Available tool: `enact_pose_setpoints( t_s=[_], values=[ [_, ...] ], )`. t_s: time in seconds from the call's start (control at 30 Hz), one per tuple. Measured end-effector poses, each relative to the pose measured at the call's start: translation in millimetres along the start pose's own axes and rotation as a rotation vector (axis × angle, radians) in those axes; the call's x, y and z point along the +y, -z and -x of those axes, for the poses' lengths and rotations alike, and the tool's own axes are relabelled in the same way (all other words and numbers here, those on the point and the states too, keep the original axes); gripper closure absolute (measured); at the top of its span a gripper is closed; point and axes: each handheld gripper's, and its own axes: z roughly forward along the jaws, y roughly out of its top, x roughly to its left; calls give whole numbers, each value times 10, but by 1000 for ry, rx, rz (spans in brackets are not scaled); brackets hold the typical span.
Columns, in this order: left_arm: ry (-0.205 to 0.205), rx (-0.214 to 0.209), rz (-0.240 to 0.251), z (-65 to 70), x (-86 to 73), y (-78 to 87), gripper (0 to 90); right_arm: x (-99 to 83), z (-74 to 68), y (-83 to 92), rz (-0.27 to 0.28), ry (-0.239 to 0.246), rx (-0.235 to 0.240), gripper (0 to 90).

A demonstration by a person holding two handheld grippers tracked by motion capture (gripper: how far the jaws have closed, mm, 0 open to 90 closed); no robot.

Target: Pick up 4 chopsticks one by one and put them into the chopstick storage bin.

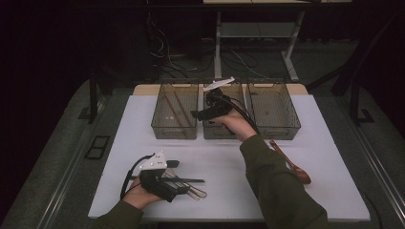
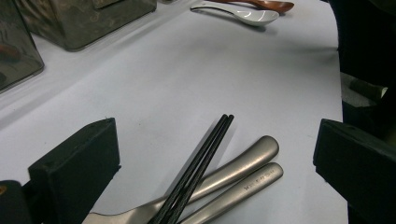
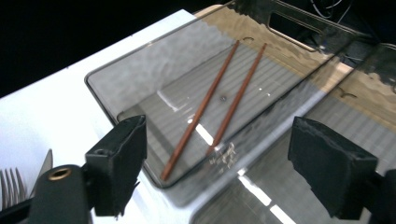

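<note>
Two brown chopsticks [image 3: 219,102] lie side by side in the left clear bin [image 3: 100,88], the leftmost of three at the far side of the white table [image 1: 143,143]. My right gripper [image 1: 197,114] hovers over the row of bins, pointing toward the left bin [image 1: 174,131]. Its jaws are open with nothing between them, and the chopsticks show below my right gripper [image 3: 219,144]. Near the front left, my left gripper [image 1: 180,177] rests open around a pair of black chopsticks [image 2: 201,163] lying across two metal cutlery handles [image 2: 243,168].
The middle bin [image 1: 219,132] and right bin [image 1: 272,131] stand beside the left one. A brown spoon [image 1: 291,164] lies on the table's right side, with a white spoon [image 2: 247,16] next to it. Fork tines [image 3: 9,186] show near the left bin's corner.
</note>
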Motion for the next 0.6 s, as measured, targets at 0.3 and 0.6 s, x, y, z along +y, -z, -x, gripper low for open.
enact_pose_setpoints(
  t_s=[0.3,0.6],
  values=[
    [1,0,-4,1,0,0,0,-244,91,338,31,-28,-2,185],
    [4,-2,0,-17,-7,7,0,-578,146,671,60,-60,12,173]
  ],
)
